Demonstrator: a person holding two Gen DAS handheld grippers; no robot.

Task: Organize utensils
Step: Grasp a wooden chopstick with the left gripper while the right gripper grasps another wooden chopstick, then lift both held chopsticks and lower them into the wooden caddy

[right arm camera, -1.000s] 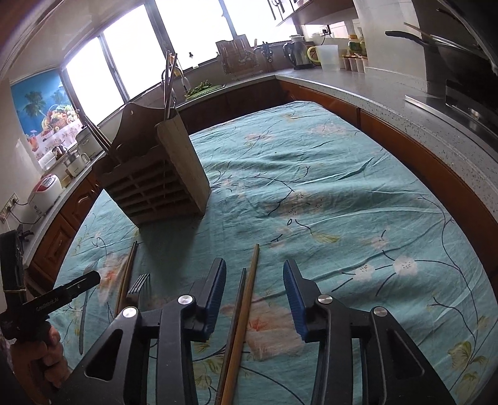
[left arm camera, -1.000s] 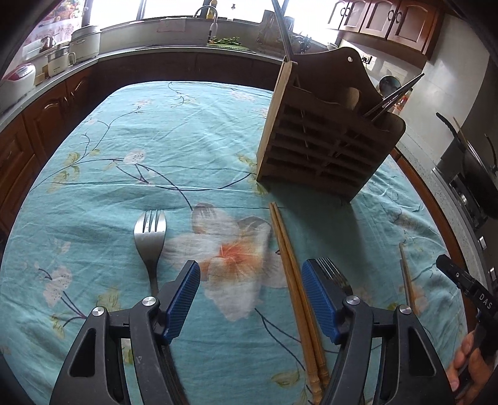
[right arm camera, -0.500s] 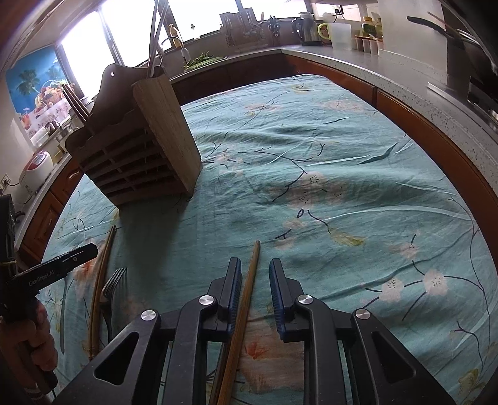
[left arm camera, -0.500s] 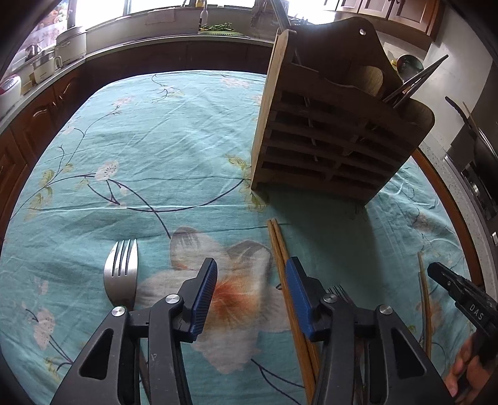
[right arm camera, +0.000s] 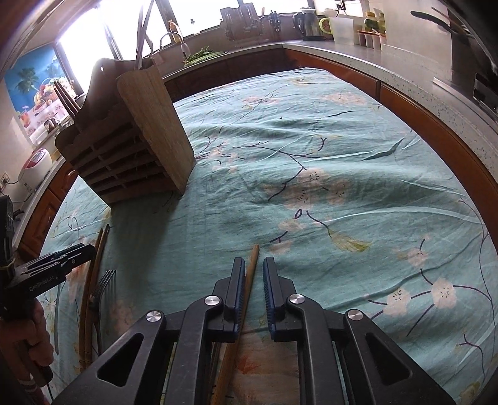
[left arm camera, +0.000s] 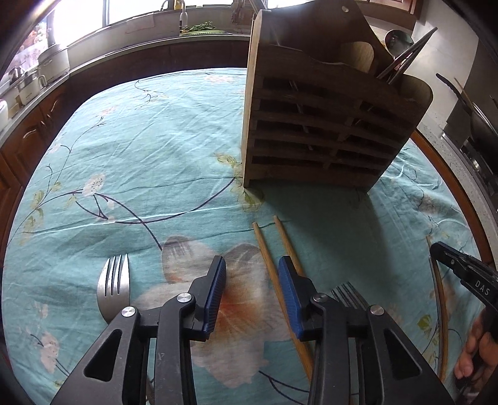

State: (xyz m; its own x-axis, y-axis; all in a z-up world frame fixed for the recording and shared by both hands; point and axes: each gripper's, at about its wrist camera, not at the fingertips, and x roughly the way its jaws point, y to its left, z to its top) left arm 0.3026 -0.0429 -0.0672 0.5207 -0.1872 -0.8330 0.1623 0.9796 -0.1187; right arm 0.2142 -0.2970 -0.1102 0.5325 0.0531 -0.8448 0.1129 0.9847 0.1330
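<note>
Two chopsticks [left arm camera: 274, 264] lie on our surface [left arm camera: 155, 162] below the wooden holder [left arm camera: 326, 124]; left gripper [left arm camera: 252, 280] fingers closing around one, not yet pressing. Right gripper [right arm camera: 252, 280] fingers closing on a single chopstick [right arm camera: 250, 268], left pad touching, a gap at the right. "DAS" and "GenRobot.AI" lettering readable on the grippers.

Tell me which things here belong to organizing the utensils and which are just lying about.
Belong to the job:
wooden utensil holder
chopsticks on the cloth
chopstick between the right gripper's fingers
silver fork
dark fork

Just lying about:
kettle
rice cooker
floral tablecloth
</note>
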